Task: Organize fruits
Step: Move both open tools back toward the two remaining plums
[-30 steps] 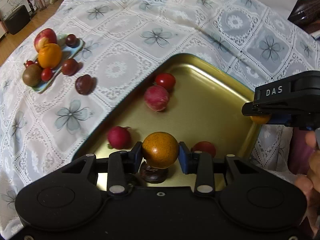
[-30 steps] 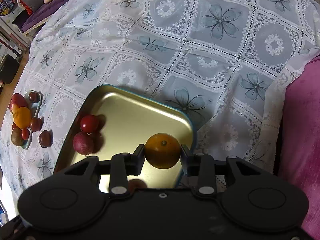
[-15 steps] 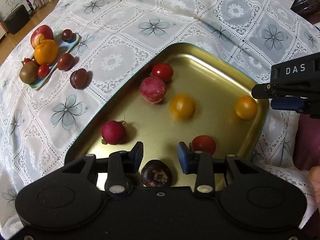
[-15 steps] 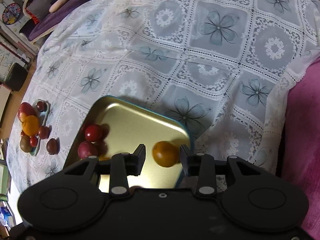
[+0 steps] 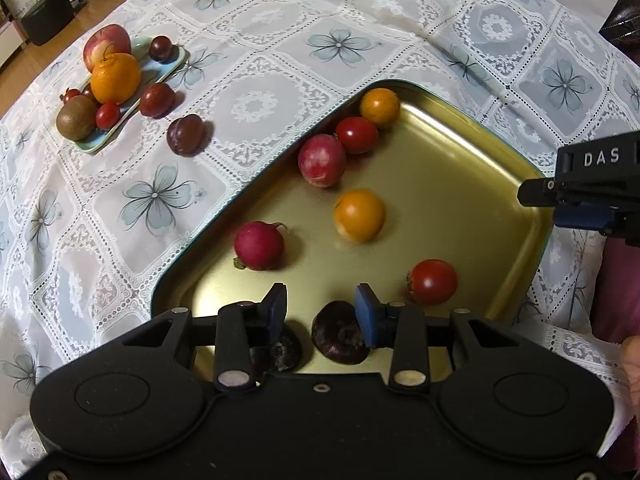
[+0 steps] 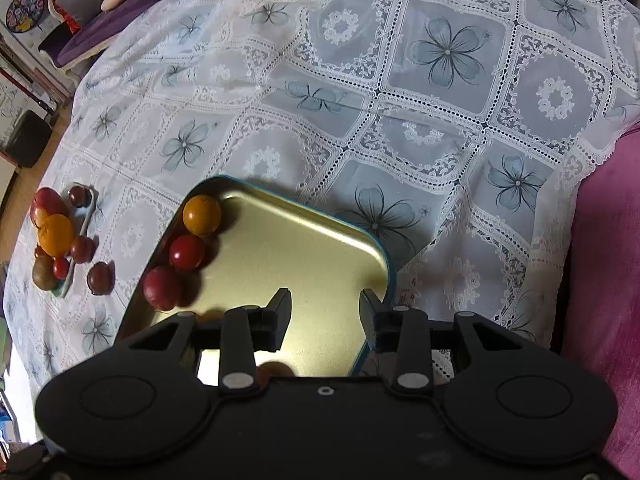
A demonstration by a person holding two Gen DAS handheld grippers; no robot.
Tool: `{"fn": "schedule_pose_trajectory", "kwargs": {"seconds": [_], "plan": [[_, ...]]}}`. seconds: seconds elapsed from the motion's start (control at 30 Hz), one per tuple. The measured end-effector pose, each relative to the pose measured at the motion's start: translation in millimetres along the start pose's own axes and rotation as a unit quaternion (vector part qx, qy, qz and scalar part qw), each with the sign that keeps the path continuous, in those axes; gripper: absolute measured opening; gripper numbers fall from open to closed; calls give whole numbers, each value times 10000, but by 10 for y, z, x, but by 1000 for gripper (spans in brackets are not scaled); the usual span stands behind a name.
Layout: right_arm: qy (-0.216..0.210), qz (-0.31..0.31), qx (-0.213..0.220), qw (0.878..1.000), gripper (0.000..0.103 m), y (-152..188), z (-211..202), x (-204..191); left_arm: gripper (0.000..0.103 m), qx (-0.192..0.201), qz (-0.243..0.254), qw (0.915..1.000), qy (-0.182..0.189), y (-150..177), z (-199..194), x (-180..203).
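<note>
Both grippers are wide open, holding nothing. Left gripper (image 5: 320,312) hangs over the gold tray's (image 5: 460,184) near edge, dark plum (image 5: 340,338) right below its fingers; right gripper (image 6: 325,314) looks farther off, probably.

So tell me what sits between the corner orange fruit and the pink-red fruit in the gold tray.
A red tomato, touching both the orange fruit and the pink-red fruit; both views show it.
</note>
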State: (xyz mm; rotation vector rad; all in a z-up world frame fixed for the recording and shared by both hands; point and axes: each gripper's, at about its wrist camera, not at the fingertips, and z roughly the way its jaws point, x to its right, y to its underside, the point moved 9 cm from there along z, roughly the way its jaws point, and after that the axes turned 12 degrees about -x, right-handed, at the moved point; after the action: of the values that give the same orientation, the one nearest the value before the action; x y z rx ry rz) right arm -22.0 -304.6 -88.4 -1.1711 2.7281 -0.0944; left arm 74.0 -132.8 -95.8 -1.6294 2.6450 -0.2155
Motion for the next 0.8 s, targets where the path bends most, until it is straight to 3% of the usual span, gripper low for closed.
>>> {"fn": "schedule_pose_trajectory", "kwargs": {"seconds": [0.43, 0.8], "plan": [[159, -214, -77, 9996, 39, 17, 50, -136, 46, 237, -495, 9983, -200, -196, -156, -574], [209, -736, -140, 9970, 39, 20, 100, -742, 46, 341, -1158, 9919, -381, -575, -179, -1333]]}}
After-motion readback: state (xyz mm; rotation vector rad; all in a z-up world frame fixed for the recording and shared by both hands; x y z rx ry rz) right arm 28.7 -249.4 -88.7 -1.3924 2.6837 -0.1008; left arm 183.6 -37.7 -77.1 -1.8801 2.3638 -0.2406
